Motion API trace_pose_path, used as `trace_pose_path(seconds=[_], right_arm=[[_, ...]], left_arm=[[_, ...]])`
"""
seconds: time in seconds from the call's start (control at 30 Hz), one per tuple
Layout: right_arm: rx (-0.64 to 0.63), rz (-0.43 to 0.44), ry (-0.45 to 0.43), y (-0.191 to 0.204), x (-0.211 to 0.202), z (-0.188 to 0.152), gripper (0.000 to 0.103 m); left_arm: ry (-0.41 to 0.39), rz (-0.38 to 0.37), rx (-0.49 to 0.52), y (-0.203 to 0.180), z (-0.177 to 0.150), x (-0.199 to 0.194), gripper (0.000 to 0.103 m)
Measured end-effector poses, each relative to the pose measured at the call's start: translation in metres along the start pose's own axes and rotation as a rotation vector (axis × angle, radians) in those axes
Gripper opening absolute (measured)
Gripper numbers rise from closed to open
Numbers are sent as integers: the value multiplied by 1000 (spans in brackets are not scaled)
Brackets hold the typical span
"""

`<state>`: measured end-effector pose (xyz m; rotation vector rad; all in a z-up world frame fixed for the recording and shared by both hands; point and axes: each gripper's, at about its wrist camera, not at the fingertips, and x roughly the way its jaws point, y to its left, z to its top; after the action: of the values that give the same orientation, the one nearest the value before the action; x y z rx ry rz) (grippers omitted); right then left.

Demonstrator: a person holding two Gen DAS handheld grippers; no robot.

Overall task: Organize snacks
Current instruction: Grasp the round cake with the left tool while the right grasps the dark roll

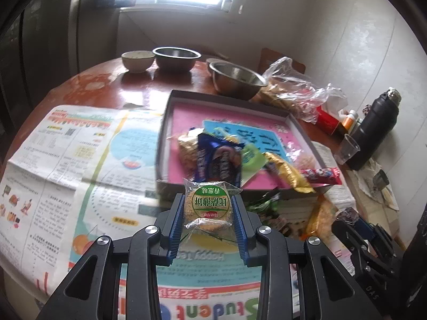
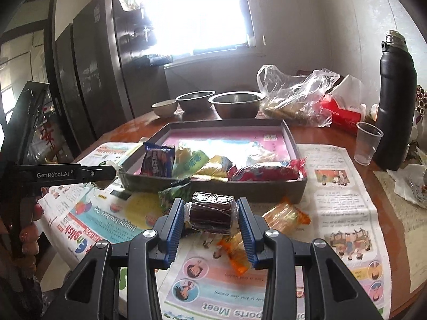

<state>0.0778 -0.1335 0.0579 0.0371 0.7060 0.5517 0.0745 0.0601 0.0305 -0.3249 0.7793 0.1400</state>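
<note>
My left gripper (image 1: pixel 207 198) is shut on a round cracker packet (image 1: pixel 209 204) with a green label, held just above the newspaper in front of the grey box (image 1: pixel 170 112). The box has a pink floor and holds several snacks, among them a blue packet (image 1: pixel 213 157) and a yellow one (image 1: pixel 288 172). My right gripper (image 2: pixel 209 201) is shut on a dark brown roll in clear wrap (image 2: pixel 210 212), in front of the box's near wall (image 2: pixel 240 189). Orange packets (image 2: pixel 285 214) and a green packet (image 2: pixel 173 192) lie loose on the newspaper. The left gripper (image 2: pixel 117 174) shows at the left edge.
Two steel bowls (image 2: pixel 234 104) and a ceramic bowl (image 2: pixel 164 106) stand behind the box. A clear plastic bag (image 2: pixel 293 98), a red tissue pack (image 2: pixel 341 114), a plastic cup (image 2: pixel 367 142) and a black bottle (image 2: pixel 395 101) crowd the right. Newspaper (image 1: pixel 66 160) covers the round table's front.
</note>
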Motion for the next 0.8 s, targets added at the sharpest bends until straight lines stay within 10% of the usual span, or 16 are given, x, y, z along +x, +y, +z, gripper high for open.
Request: trace_pose_path(seconds=[0.8], right_arm=[[5, -30, 26, -11, 30, 21, 40]], left_arm=[[35, -58, 60, -36, 24, 41, 36]])
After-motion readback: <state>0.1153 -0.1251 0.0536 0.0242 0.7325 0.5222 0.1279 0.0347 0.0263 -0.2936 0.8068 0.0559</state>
